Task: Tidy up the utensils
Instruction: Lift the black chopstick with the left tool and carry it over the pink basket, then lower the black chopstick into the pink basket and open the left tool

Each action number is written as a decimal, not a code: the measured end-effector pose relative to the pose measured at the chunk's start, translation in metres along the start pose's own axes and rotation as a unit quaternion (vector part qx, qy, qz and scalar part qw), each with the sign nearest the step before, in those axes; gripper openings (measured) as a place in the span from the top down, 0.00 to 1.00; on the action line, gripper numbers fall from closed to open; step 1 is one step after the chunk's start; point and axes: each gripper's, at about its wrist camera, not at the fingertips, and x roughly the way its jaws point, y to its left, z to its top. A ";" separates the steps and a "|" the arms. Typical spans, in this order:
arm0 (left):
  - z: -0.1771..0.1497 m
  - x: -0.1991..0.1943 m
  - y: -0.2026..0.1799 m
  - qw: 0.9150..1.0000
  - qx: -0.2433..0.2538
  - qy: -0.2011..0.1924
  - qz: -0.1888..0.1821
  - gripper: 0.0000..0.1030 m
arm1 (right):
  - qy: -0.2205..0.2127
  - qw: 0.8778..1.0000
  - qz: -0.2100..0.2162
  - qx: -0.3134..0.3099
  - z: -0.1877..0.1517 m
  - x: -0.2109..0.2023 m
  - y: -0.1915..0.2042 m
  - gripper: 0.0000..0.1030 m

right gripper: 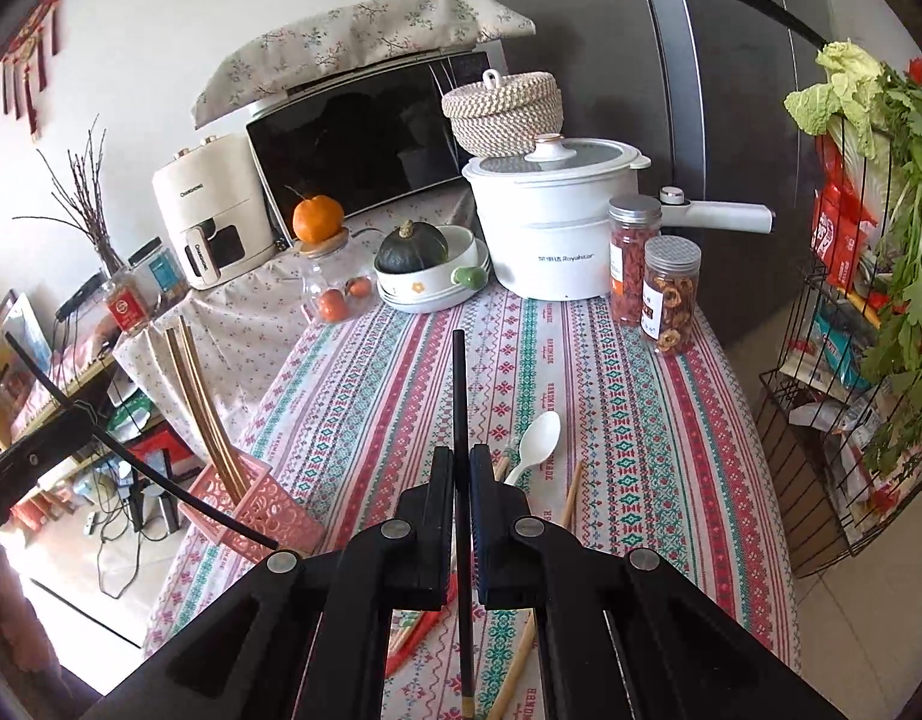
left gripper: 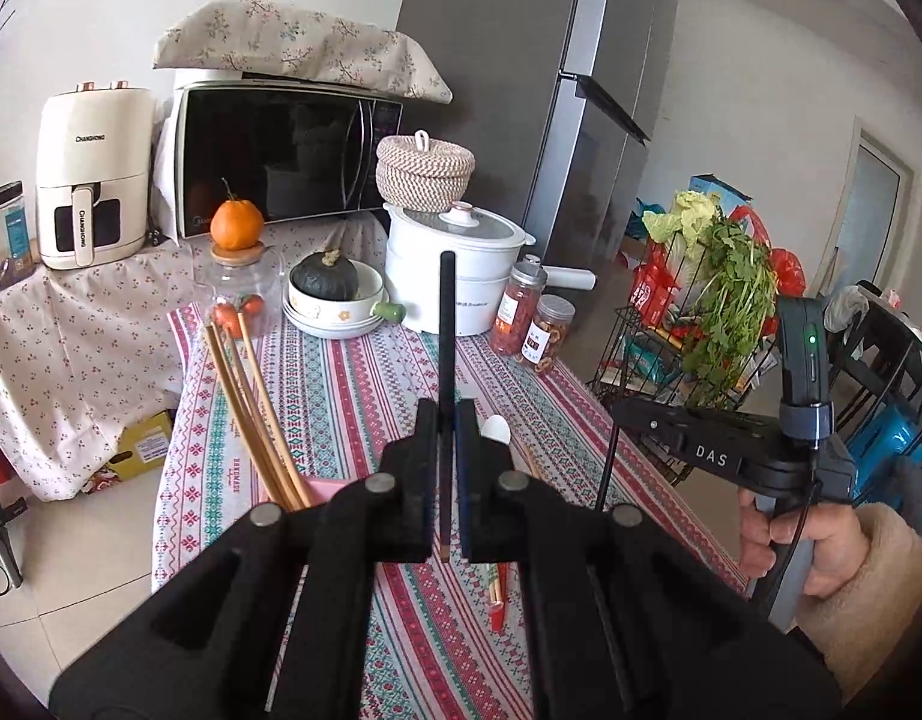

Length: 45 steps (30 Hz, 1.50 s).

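Observation:
My left gripper [left gripper: 447,417] is shut on a black chopstick [left gripper: 447,324] that sticks up and forward from between its fingers, above the striped tablecloth. My right gripper [right gripper: 461,459] is shut on a second black chopstick [right gripper: 459,390], which points forward too. A pink basket [right gripper: 263,513] at the table's left edge holds long wooden chopsticks [right gripper: 200,402]. On the cloth just past the right gripper lie a white spoon [right gripper: 536,438] and a wooden chopstick [right gripper: 572,498]. In the left wrist view the right gripper [left gripper: 701,441] is at the right, held by a hand [left gripper: 791,540].
At the far end of the table stand a white pot [right gripper: 551,228], two jars [right gripper: 668,294], a bowl holding a green squash [right gripper: 425,276] and a glass jar topped with an orange [right gripper: 326,276]. Right of the table stands a wire rack of vegetables [right gripper: 851,360]. A red utensil [left gripper: 498,606] lies under the left gripper.

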 end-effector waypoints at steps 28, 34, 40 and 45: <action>0.030 -0.027 0.057 0.994 -0.057 -0.025 0.085 0.94 | -0.073 0.992 0.071 -0.070 0.046 -0.069 0.077 0.95; 0.023 -0.012 0.067 0.992 -0.064 -0.003 0.108 0.94 | -0.083 0.990 0.090 -0.074 0.051 -0.074 0.093 0.95; 0.016 0.007 0.080 0.990 -0.078 0.026 0.114 0.94 | -0.092 0.987 0.109 -0.075 0.057 -0.075 0.109 0.95; 0.011 0.021 0.083 0.990 -0.082 0.045 0.104 0.94 | -0.095 0.985 0.121 -0.077 0.061 -0.070 0.122 0.95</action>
